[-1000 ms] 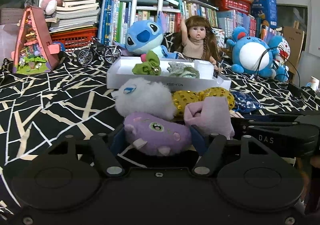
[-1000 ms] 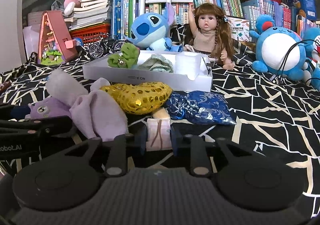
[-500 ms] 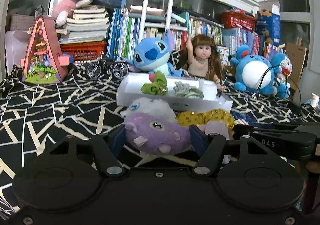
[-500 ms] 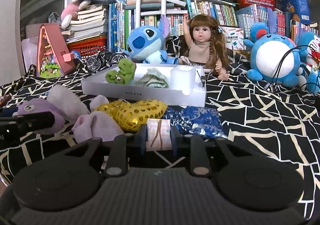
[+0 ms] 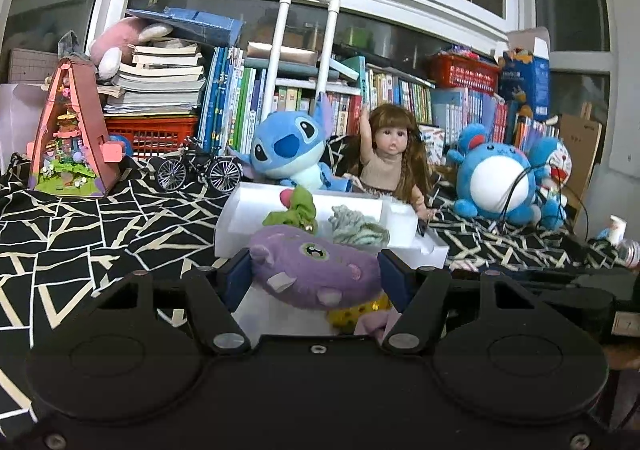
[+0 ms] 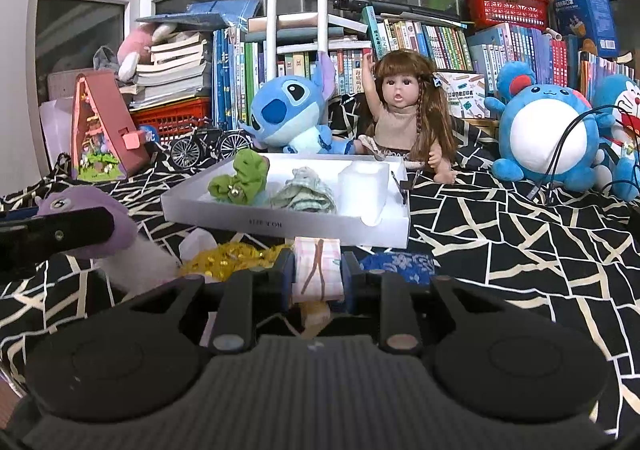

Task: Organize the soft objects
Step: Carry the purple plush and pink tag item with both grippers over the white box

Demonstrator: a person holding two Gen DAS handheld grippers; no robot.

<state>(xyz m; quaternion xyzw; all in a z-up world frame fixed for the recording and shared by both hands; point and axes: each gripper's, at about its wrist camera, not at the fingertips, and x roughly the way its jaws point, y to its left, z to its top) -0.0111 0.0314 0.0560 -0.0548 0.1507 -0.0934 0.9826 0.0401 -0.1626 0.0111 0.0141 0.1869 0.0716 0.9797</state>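
My left gripper [image 5: 314,274] is shut on a purple plush toy [image 5: 316,270] and holds it raised in front of the white tray [image 5: 228,226]. The toy also shows at the left of the right wrist view [image 6: 86,206]. My right gripper [image 6: 318,274] is shut on a small pink checked pouch [image 6: 318,270], lifted near the tray's front wall [image 6: 280,224]. In the tray lie a green scrunchie [image 6: 238,184] and a pale green knitted piece [image 6: 302,194]. A gold sequin pouch [image 6: 232,256], a blue patterned pouch [image 6: 396,264] and a white fluffy toy [image 6: 148,262] lie on the cloth.
Behind the tray sit a blue Stitch plush [image 6: 288,114], a doll [image 6: 404,110] and a round blue plush [image 6: 544,130]. A toy bicycle [image 6: 208,144] and a pink model house [image 6: 100,130] stand at the left. Books fill the back. Black cables [image 6: 560,154] hang at the right.
Both grippers have risen with their loads and moved toward the tray. The purple toy has left the pile; the tray now looks lower and nearer in both views.
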